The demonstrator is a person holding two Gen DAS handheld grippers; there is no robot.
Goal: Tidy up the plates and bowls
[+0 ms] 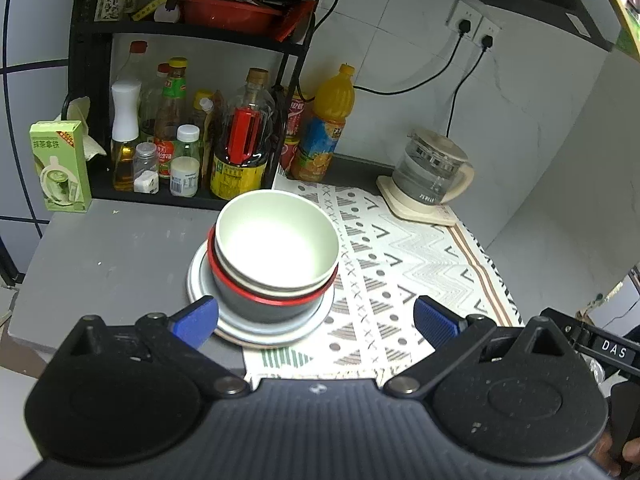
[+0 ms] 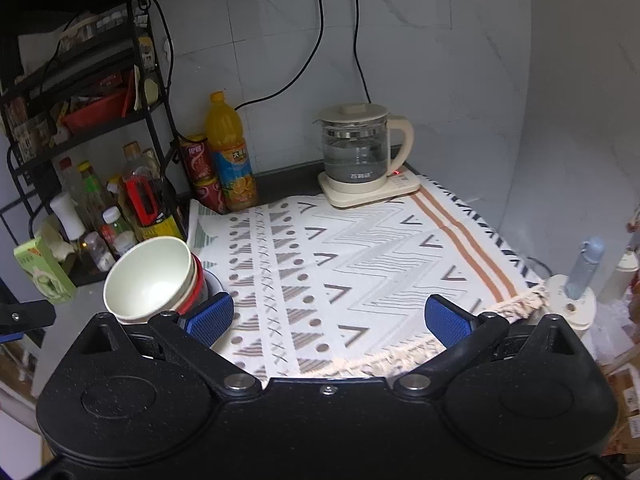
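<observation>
A pale green bowl (image 1: 276, 236) sits nested in a cream bowl and a dark bowl with a red rim (image 1: 260, 304), all stacked on a white plate (image 1: 200, 284) over another plate. My left gripper (image 1: 316, 320) is open and empty, just in front of the stack, fingers on either side of the plates' near edge. In the right wrist view the bowl stack (image 2: 152, 276) is at the left, beside my right gripper's left fingertip (image 2: 212, 316). My right gripper (image 2: 330, 318) is open and empty above the patterned cloth (image 2: 360, 248).
A black rack (image 1: 92, 80) with sauce bottles (image 1: 240, 148) stands behind the stack. A juice bottle (image 2: 230, 152), red cans (image 2: 198, 164) and a glass kettle (image 2: 358, 152) line the back wall. A green carton (image 1: 60, 166) sits at the left. A blue bottle (image 2: 584, 268) is off the right edge.
</observation>
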